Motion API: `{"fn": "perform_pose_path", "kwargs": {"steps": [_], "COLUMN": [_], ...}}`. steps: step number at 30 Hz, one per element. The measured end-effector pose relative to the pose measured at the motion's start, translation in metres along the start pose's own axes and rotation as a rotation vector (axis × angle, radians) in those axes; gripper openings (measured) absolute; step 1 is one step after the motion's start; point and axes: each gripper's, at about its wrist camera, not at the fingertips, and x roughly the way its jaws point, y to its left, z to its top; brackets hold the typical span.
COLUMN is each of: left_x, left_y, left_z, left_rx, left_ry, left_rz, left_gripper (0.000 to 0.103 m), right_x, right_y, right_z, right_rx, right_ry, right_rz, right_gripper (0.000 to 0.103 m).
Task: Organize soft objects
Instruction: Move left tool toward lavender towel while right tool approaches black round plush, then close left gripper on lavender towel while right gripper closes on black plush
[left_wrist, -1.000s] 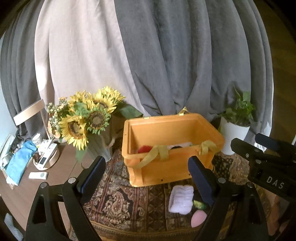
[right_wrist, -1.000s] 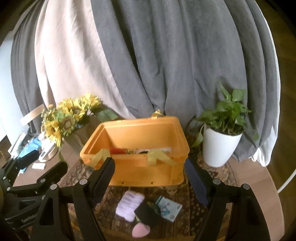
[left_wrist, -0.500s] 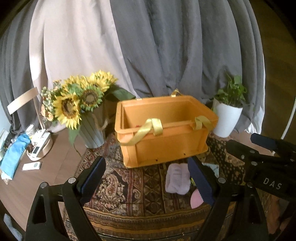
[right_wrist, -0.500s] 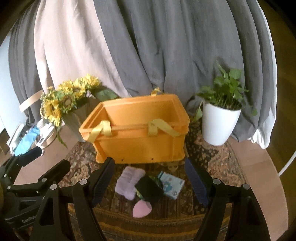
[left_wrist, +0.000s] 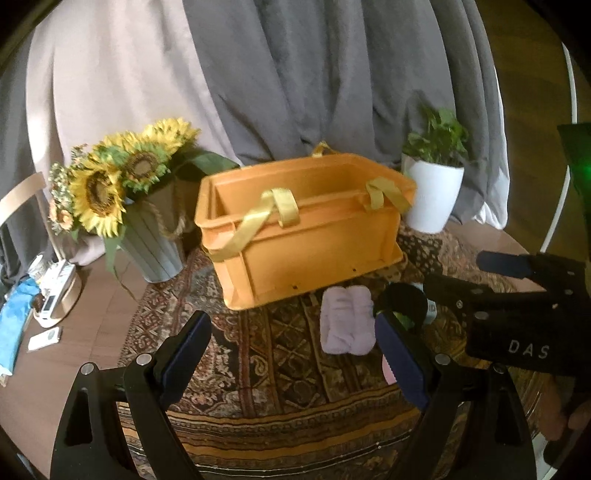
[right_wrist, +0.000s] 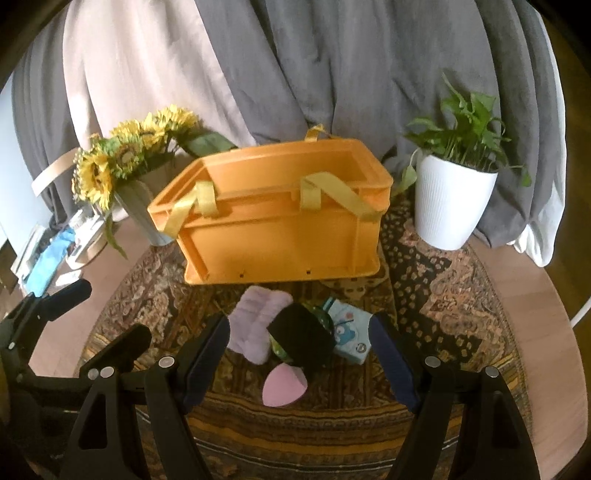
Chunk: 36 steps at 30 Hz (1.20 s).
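Crate (right_wrist: 280, 236) lies long axis left-right; both claws (right_wrist: 299, 363) (left_wrist: 291, 354) released, empty.

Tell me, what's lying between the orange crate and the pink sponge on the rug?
In the right wrist view, between the orange crate and pink sponge lie a lilac cloth and a black pouch.

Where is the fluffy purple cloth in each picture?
Left wrist view: the fluffy purple cloth lies right of centre on the rug, just in front of the orange crate, beside the inner edge of the right finger.
Right wrist view: the cloth lies just left of centre, in front of the crate, with a black item overlapping its right edge.
Shared landmark: the orange crate with yellow straps, directly behind the cloth in both.
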Motion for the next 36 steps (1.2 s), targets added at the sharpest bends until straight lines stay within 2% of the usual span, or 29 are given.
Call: {"fn": "perform_pose_path", "kwargs": {"steps": [9, 21, 36], "left_x": [0.028, 0.059, 0.098], "left_y": [-0.008, -0.017, -0.026], "left_z": [-0.021, -0.033, -0.041], "left_rx": [0.061, 0.076, 0.038], "left_ry": [0.04, 0.058, 0.125], "left_rz": [-0.041, -0.106, -0.177], "left_gripper": [0.091, 0.091, 0.087], "right_x": [0.022, 0.05, 0.071], "right_y": [-0.007, -0.008, -0.013], "right_z": [-0.011, -0.018, -0.02], "right_rx": [-0.011, -0.051, -0.086], "right_ry": [0.019, 0.048, 0.054], "right_rz": [0.007, 0.046, 0.092], "right_gripper": [0.078, 0.078, 0.078]}}
